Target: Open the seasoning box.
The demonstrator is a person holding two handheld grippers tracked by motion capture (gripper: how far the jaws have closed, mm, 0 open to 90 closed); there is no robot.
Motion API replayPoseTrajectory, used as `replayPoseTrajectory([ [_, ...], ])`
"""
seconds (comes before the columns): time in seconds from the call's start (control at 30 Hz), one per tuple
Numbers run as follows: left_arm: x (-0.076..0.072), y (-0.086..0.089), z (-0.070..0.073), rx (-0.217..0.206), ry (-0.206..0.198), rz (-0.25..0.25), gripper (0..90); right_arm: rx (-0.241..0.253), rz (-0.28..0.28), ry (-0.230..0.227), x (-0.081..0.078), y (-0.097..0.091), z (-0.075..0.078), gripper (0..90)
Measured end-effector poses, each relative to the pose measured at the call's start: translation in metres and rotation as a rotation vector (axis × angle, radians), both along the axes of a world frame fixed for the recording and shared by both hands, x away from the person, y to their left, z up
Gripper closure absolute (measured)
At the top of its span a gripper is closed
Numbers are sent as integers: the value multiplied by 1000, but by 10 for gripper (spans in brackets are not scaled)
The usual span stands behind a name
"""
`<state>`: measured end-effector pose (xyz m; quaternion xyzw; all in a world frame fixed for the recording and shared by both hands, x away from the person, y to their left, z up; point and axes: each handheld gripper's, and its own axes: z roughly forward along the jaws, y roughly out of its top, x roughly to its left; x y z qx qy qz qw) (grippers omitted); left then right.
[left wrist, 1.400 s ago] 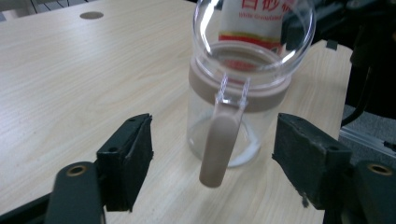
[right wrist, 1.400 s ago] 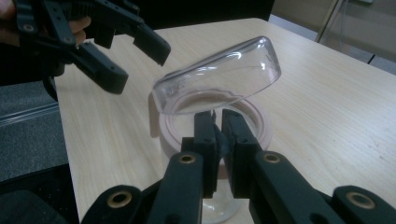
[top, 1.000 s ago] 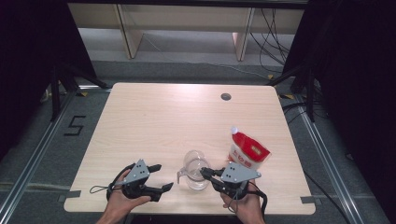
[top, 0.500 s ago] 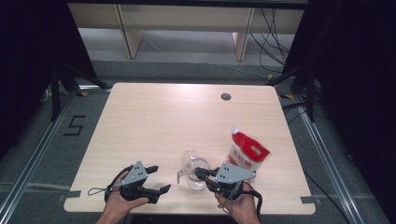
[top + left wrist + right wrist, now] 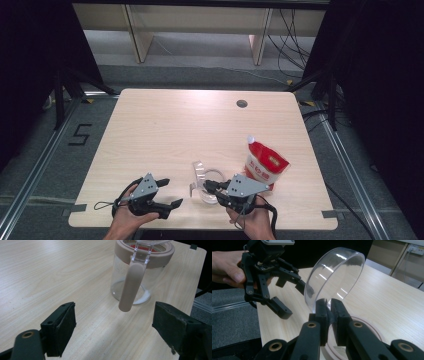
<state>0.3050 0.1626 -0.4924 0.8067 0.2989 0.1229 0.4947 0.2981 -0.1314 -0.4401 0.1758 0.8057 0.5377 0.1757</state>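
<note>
A clear glass jar (image 5: pixel 212 196) with a pinkish-brown rim and handle (image 5: pixel 131 287) stands near the table's front edge. Its hinged clear lid (image 5: pixel 334 277) is swung up and stands open. My right gripper (image 5: pixel 329 312) is shut on the lid's lower edge, directly over the jar's rim (image 5: pixel 367 325). In the high view the right gripper (image 5: pixel 207 186) reaches in from the jar's right. My left gripper (image 5: pixel 172 192) rests to the jar's left, open and empty, with its jaws pointing at the jar (image 5: pixel 140 270). The left gripper (image 5: pixel 294 298) is a short way from the lid.
A red and white refill pouch (image 5: pixel 265 167) stands just right of the jar, behind my right hand. The wooden table (image 5: pixel 190 125) has a round cable hole (image 5: pixel 242 103) at the back right. The front edge lies close under both hands.
My right gripper has edged slightly to the left with the lid still pinched. The left gripper has stayed where it was.
</note>
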Motion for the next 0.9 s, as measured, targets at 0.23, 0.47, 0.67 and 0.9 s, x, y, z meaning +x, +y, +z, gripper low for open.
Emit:
replayPoseTrajectory([
  [0.23,0,-1,-1,-5,4,-1,184,3,18,7,-1,4,-2,839],
  [0.47,2,0,-2,6,-6,-9,184,6,15,3,-1,4,-1,835],
  [0.67,1,0,-2,-2,12,1,183,11,-5,5,-1,-7,-1,804],
  [0.9,0,-2,-2,7,20,-21,156,23,-59,14,-4,-36,-1,760],
])
